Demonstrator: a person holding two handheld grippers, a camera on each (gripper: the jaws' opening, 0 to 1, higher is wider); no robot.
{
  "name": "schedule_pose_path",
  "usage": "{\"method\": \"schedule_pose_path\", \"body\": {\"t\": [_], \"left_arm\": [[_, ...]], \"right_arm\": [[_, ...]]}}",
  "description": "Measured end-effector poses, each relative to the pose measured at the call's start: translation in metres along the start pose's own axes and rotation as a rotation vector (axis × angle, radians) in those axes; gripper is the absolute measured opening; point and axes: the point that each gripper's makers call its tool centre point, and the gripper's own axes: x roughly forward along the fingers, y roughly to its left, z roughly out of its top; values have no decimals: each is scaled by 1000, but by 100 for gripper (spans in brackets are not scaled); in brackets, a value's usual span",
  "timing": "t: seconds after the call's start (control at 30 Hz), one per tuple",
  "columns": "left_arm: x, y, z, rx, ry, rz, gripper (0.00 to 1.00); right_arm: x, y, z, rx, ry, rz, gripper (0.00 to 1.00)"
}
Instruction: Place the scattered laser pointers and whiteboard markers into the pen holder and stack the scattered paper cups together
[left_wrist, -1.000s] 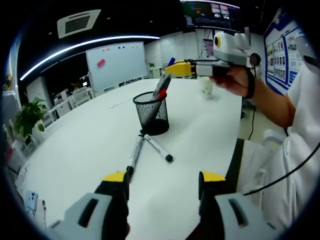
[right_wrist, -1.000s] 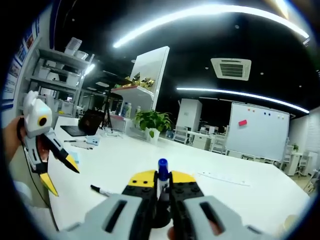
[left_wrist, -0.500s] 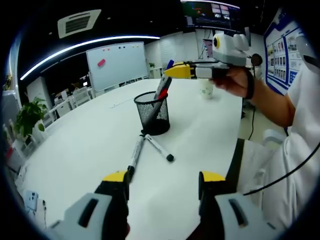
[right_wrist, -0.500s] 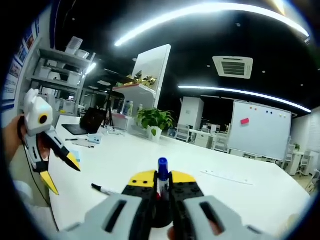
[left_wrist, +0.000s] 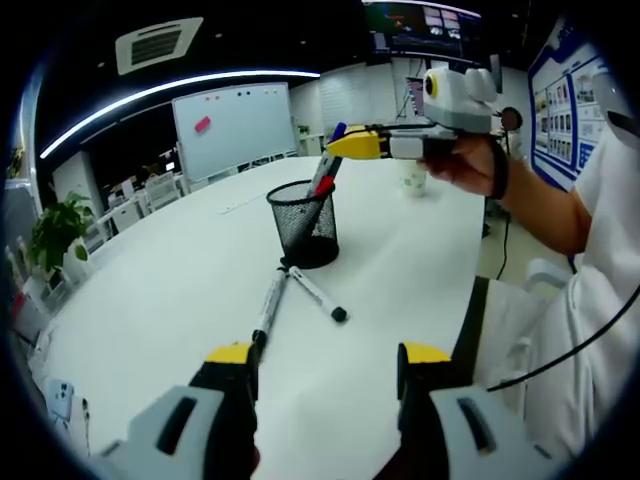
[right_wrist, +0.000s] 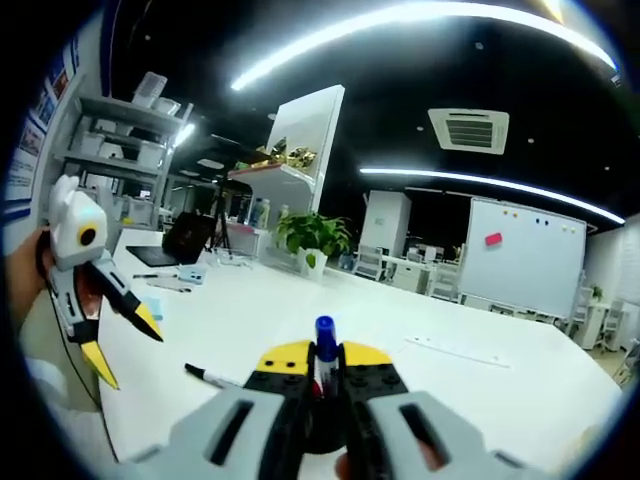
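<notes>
White surface (left_wrist: 150, 290) spreads across the left gripper view, with a black mesh holder (left_wrist: 303, 225) standing near its middle. One red-capped marker already leans inside the holder, so a small part of the job looks done. Two pens (left_wrist: 295, 300) lie on the surface just in front of the holder, their near ends splayed apart, waiting to be picked up. A paper cup (left_wrist: 411, 178) stands further back, beyond the holder; stacking looks not yet begun, as far as can be seen. The left gripper (left_wrist: 325, 385) hovers low above the surface, its yellow-tipped fingers wide apart and holding nothing. From the right side, the right gripper (left_wrist: 345, 142) reaches in level, held by a hand (left_wrist: 470, 160), its fingers together on a blue-capped marker (left_wrist: 328, 160) whose lower end sits at or just inside the holder's rim.

Yellow and black fingers rise at the bottom of the right gripper view, where the right gripper (right_wrist: 324, 362) is clamped on the blue-capped marker (right_wrist: 324, 345), cap pointing up and away. The left gripper (right_wrist: 125, 340) shows at the left edge, fingers apart, above the surface (right_wrist: 300, 320). One pen (right_wrist: 210, 377) lies on the surface between them. The holder itself is hidden below the fingers here.
</notes>
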Motion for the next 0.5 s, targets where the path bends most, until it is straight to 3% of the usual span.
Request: {"method": "schedule_pose_path", "body": {"t": [0.5], "left_arm": [[0,1,-2,-3,2,1,57]], "right_arm": [[2,0,0,3,-3,1,10]]}}
